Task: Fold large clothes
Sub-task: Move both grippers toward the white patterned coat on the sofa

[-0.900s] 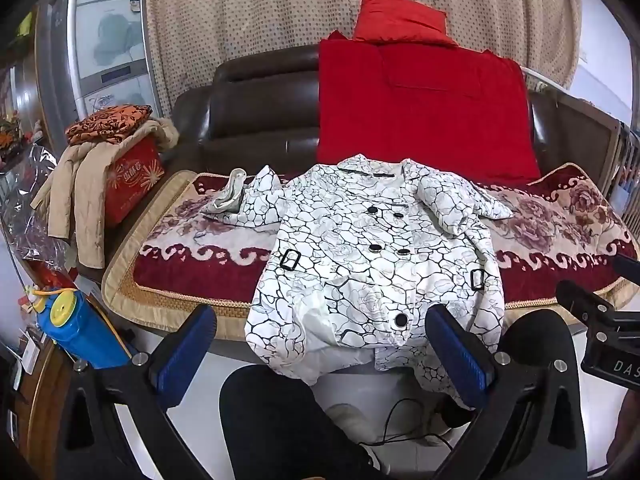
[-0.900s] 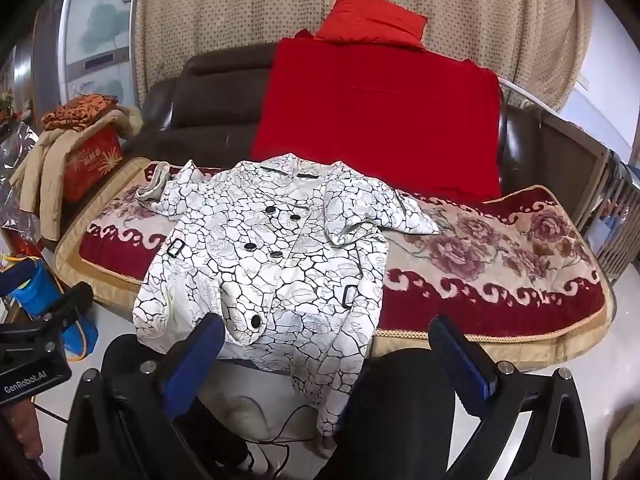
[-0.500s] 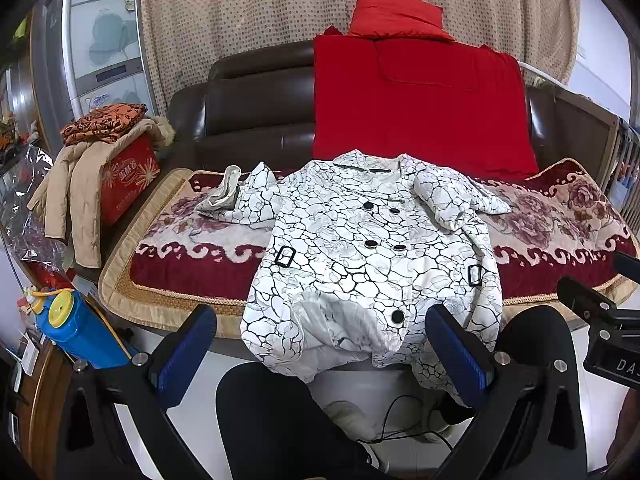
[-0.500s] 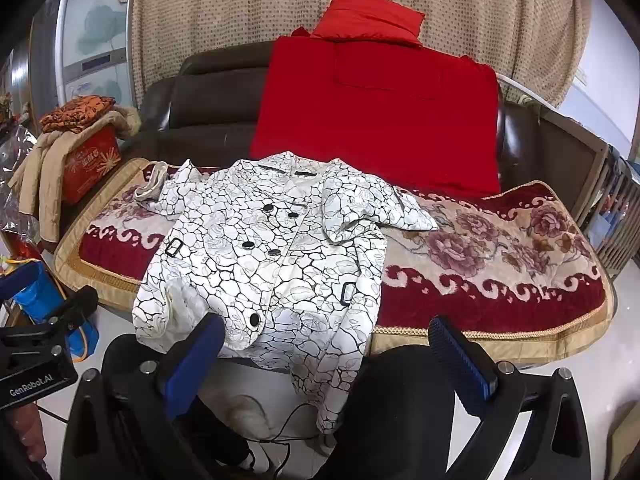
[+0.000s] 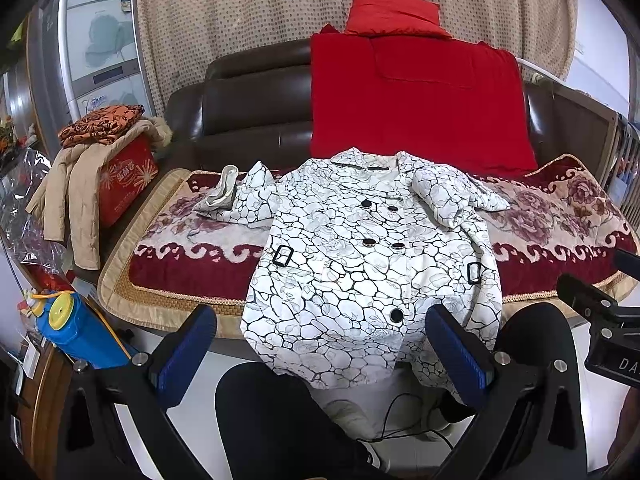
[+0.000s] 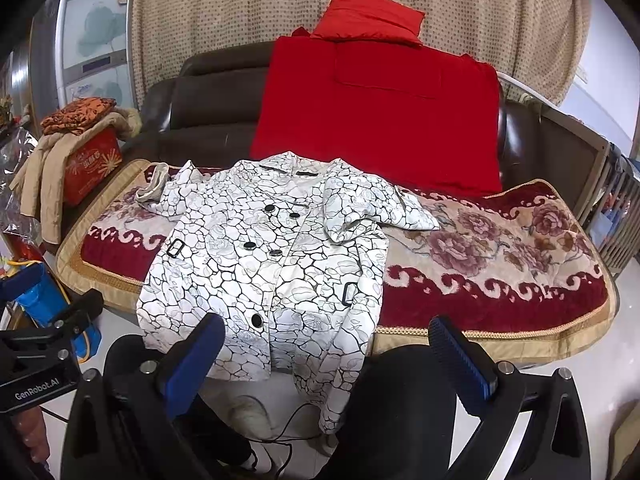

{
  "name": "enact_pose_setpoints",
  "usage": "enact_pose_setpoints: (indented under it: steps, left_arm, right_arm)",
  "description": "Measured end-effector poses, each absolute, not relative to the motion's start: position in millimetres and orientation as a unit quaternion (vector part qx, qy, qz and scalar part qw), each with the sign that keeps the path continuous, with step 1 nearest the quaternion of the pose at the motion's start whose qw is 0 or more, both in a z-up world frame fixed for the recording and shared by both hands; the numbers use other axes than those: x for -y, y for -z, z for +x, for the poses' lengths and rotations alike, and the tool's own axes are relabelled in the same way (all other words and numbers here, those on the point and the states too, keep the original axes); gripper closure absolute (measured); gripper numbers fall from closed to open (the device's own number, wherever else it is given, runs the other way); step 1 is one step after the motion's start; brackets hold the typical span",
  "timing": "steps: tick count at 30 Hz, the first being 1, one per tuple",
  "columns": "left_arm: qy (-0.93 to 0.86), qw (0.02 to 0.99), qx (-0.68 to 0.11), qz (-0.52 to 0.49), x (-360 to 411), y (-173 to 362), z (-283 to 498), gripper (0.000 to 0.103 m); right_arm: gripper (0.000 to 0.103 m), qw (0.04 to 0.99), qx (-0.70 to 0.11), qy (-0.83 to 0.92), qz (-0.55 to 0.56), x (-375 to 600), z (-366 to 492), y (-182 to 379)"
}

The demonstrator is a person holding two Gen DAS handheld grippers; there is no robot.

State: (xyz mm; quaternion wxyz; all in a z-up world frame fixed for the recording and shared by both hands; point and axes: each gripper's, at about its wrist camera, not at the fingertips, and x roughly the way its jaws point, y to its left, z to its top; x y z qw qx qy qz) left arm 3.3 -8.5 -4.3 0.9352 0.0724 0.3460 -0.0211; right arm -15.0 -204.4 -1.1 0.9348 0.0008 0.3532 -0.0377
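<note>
We have folded nothing yet: the coat point(image 5: 372, 264) lies spread on the sofa point(image 5: 240, 120), both tools point(image 5: 320, 344) point(image 6: 326, 356) gaping, empty.

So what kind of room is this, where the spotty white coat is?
Probably a living room at home. A dark leather sofa stands before a beige curtain, with a flowery red seat cover where the coat lies, and a red cushion on top.

Coat point(image 5: 372, 264) on sofa point(image 5: 248, 120), hem overhanging front.
</note>
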Motion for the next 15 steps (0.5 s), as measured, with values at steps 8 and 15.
enact_pose_setpoints:
  steps: [8,15]
  left_arm:
    - [0.022,0.937,-0.342,0.072,12.0,3.2,4.0,0.000]
    - [0.020,0.937,-0.341,0.079,15.4,-1.8,9.3,0.000]
  right_arm:
    - [0.000,0.936,-0.351,0.039,-0.002,204.2,-14.7,0.3]
    - [0.000,0.937,-0.349,0.029,0.013,211.0,-8.6,-1.0]
